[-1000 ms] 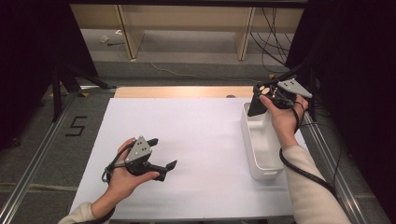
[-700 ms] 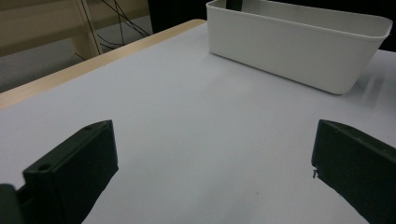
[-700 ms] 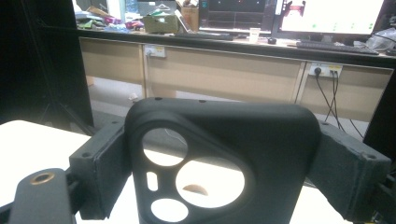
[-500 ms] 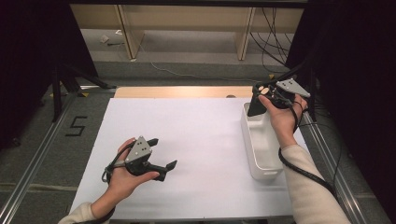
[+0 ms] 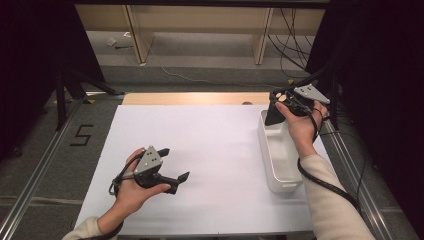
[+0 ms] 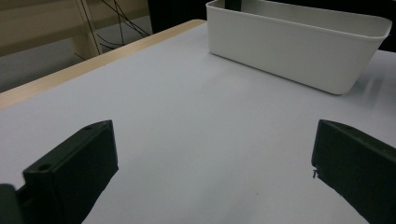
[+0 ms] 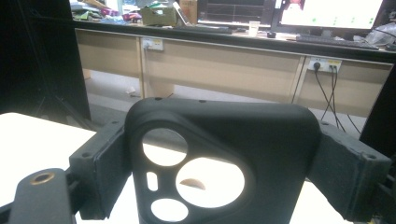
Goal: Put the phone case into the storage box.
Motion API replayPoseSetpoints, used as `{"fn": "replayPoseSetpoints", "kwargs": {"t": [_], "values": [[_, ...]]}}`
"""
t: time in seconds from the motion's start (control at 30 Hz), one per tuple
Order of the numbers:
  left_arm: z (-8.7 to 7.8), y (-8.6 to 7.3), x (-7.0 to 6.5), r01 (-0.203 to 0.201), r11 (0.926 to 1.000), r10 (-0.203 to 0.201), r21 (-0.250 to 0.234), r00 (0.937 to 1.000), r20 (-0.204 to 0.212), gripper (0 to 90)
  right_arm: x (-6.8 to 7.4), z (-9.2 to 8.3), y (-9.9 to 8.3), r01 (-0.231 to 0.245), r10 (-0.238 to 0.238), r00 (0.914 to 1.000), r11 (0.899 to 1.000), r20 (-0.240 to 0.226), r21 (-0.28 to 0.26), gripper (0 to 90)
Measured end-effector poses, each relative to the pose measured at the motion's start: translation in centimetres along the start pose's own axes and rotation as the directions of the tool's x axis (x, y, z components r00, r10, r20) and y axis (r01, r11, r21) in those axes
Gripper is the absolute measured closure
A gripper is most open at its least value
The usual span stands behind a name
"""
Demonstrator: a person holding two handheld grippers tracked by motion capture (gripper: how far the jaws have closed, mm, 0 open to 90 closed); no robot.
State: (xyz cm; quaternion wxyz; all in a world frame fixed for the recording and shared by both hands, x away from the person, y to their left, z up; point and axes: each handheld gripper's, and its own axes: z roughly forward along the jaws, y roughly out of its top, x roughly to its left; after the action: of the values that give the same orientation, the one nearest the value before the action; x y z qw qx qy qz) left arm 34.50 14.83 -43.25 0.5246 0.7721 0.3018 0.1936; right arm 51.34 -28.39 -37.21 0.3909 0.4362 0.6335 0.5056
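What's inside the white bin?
The bin looks bare inside. At its far end the right gripper holds a black phone case, which hides that corner.

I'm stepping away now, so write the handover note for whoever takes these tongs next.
Right tongs: shut on a black phone case, pads pressing both its sides, held above the far end of the white bin at the right edge of the white mat.
Left tongs: open and holding nothing, low over the near left part of the mat, pointing toward the bin.
Done: the case is picked up and brought over the bin.
Left: probably lower the case into the bin and release it. What else lies in the bin cannot be made out.
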Motion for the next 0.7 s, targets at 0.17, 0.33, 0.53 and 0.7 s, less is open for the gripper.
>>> {"fn": "replayPoseSetpoints", "kwargs": {"t": [0.17,0.33,0.53,0.7], "values": [[0.0,-0.01,0.01,0.0,1.0,0.0,0.0,1.0,-0.001,0.0,0.02,0.21,-0.05,0.003,-0.003,1.0,1.0,0.0,0.005,15.3],[0.0,0.0,0.02,0.0,1.0,0.0,0.0,1.0,-0.001,0.0,0.01,0.35,-0.08,0.005,-0.005,1.0,1.0,0.002,0.008,15.3],[0.0,-0.01,0.02,0.0,1.0,0.0,0.001,1.0,-0.001,0.0,-0.02,0.41,-0.16,0.005,-0.005,1.0,1.0,0.004,0.014,15.3],[0.01,-0.02,0.02,0.0,1.0,0.0,0.001,1.0,0.0,0.0,-0.13,0.49,-0.16,-0.002,0.001,1.0,1.0,0.005,0.017,15.3]]}}
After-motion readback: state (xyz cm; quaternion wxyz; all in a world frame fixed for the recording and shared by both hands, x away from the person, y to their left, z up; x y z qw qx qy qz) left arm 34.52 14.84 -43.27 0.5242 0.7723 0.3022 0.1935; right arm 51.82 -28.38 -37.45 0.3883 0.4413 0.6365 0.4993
